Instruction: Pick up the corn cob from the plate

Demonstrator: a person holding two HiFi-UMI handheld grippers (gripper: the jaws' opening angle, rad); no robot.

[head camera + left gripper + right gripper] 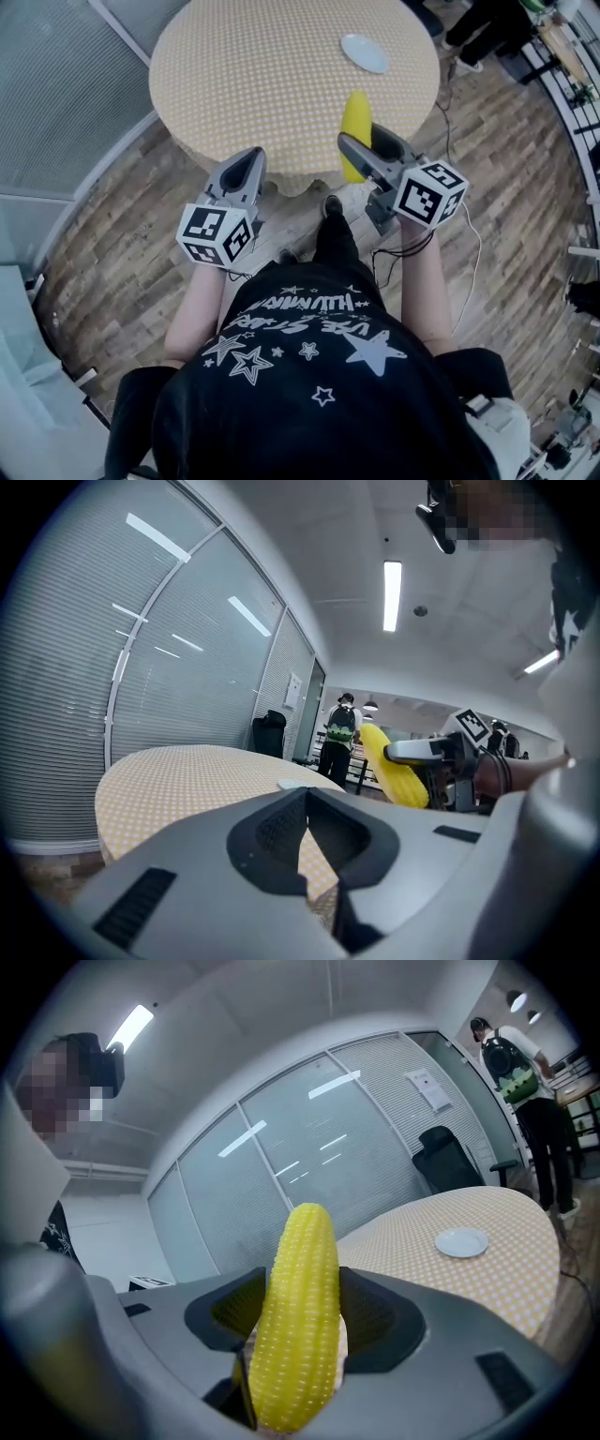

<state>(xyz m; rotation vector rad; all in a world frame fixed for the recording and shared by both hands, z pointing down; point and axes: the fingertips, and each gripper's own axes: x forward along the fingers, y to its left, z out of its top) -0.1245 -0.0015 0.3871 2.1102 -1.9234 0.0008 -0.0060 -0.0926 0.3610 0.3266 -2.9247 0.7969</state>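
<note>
The yellow corn cob (354, 122) stands upright between the jaws of my right gripper (360, 139), which is shut on it, above the near edge of the round table (262, 66). In the right gripper view the corn cob (298, 1326) fills the middle of the right gripper (300, 1305). The white plate (364, 52) lies bare at the table's far right, also visible in the right gripper view as a plate (461, 1241). My left gripper (247, 161) hangs shut and holds nothing, left of the corn. From the left gripper (305, 803) view the corn cob (394, 766) shows at right.
A yellow checked cloth covers the table. A glass wall with blinds (66, 84) runs along the left. A person (520, 1063) stands beyond the table near a black chair (450, 1166). Wooden floor (122, 244) lies below, with cables at right.
</note>
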